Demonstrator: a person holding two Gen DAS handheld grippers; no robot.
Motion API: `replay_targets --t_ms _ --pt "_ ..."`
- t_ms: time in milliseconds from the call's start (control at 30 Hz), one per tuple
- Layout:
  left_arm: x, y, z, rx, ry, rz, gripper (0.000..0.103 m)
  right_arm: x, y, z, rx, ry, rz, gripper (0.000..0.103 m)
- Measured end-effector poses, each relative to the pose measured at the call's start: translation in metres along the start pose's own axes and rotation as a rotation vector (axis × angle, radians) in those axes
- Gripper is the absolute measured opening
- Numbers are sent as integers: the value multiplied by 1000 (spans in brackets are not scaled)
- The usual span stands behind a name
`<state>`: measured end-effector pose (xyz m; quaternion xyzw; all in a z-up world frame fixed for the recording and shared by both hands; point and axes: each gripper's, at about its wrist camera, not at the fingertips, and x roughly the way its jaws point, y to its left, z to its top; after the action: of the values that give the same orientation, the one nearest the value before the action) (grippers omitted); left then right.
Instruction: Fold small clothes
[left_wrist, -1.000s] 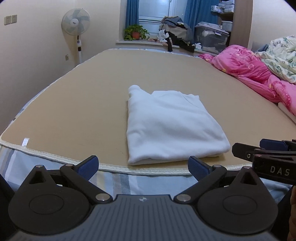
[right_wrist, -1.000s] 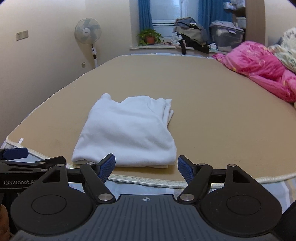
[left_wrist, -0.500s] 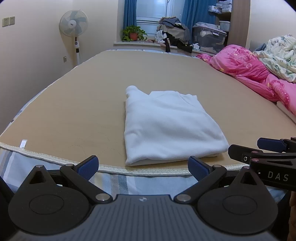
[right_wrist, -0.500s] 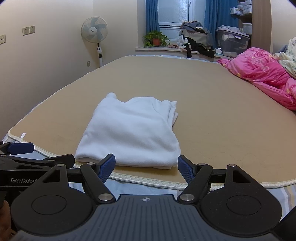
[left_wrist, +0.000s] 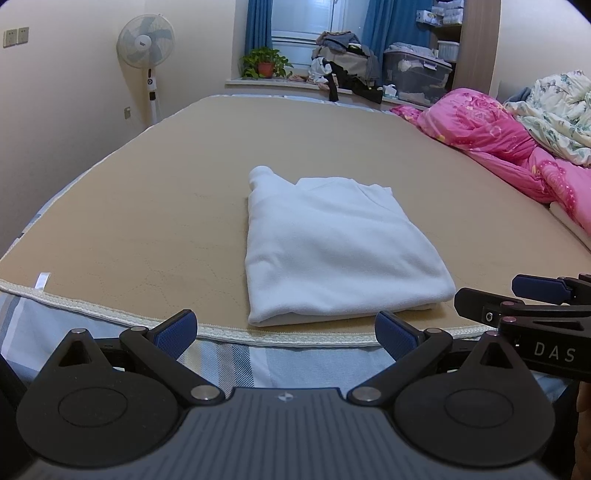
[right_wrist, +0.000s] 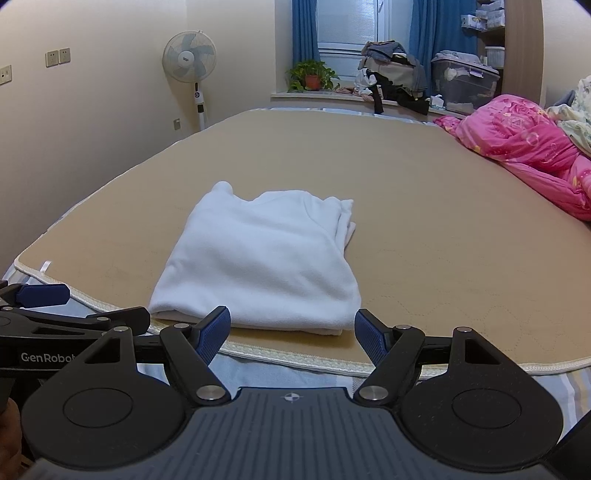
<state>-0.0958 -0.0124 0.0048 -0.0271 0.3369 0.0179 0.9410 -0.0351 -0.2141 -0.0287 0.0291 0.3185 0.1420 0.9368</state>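
A folded white garment (left_wrist: 340, 247) lies flat on the tan mattress pad (left_wrist: 147, 221), near the pad's front edge. The left gripper (left_wrist: 286, 328) and the right gripper (right_wrist: 291, 330) hover just off that edge, side by side, each spread wide and holding nothing, clear of the garment.

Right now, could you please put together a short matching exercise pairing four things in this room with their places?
Things:
1. white folded garment
2. pink quilt
3. standing fan
4. potted plant

Places:
A. on the window sill
B. near the front edge of the tan mattress pad
C. on the floor by the left wall
D. heaped along the bed's right side

Pairs: 1-B, 2-D, 3-C, 4-A
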Motion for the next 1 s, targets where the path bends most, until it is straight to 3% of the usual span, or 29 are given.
replay_targets --t_ms 1000 --pt "0 -2 -1 1 -1 1 102 -2 -2 0 0 3 3 76"
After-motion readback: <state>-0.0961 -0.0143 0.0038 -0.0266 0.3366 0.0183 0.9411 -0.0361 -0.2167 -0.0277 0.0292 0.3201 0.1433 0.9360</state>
